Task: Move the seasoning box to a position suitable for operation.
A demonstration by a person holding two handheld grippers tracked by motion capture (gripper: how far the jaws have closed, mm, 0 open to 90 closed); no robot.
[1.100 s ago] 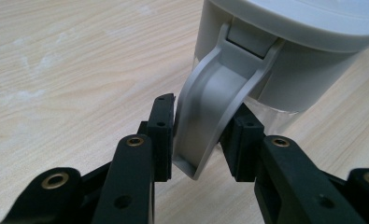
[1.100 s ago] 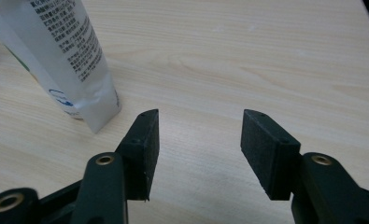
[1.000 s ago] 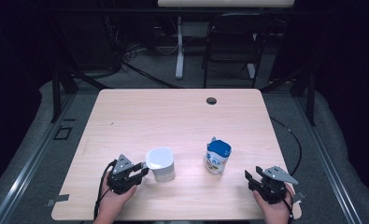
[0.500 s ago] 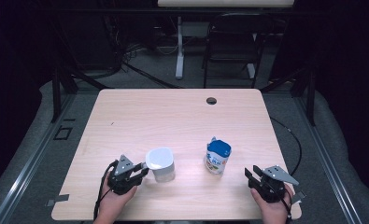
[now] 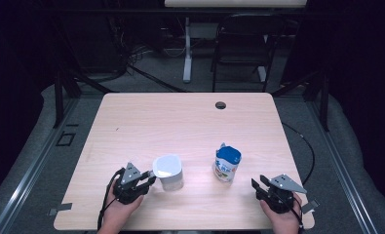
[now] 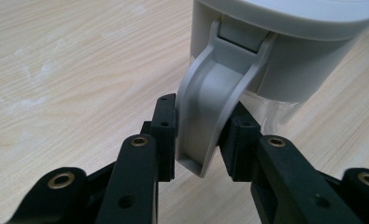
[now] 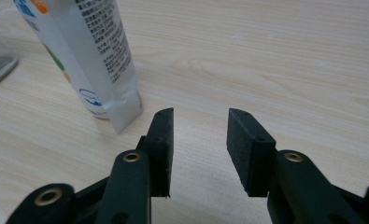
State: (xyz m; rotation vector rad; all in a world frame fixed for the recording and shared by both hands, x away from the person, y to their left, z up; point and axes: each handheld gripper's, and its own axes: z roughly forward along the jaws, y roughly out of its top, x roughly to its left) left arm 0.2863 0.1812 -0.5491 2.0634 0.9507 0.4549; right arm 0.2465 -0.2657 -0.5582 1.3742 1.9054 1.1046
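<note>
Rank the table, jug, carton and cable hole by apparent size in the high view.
1. table, by far the largest.
2. jug and carton: much alike in that view, so I will not rank them.
3. cable hole, smallest; it lies farther from the camera, which shrinks it somewhat.

The only writing stands on the carton (image 7: 86, 60): several lines of small dense black print run down its white side panel in the right gripper view (too fine and slanted to make out a single word). In the high view its front (image 5: 226, 167) carries a blurred mark, unreadable. Nothing else bears any text.
</note>
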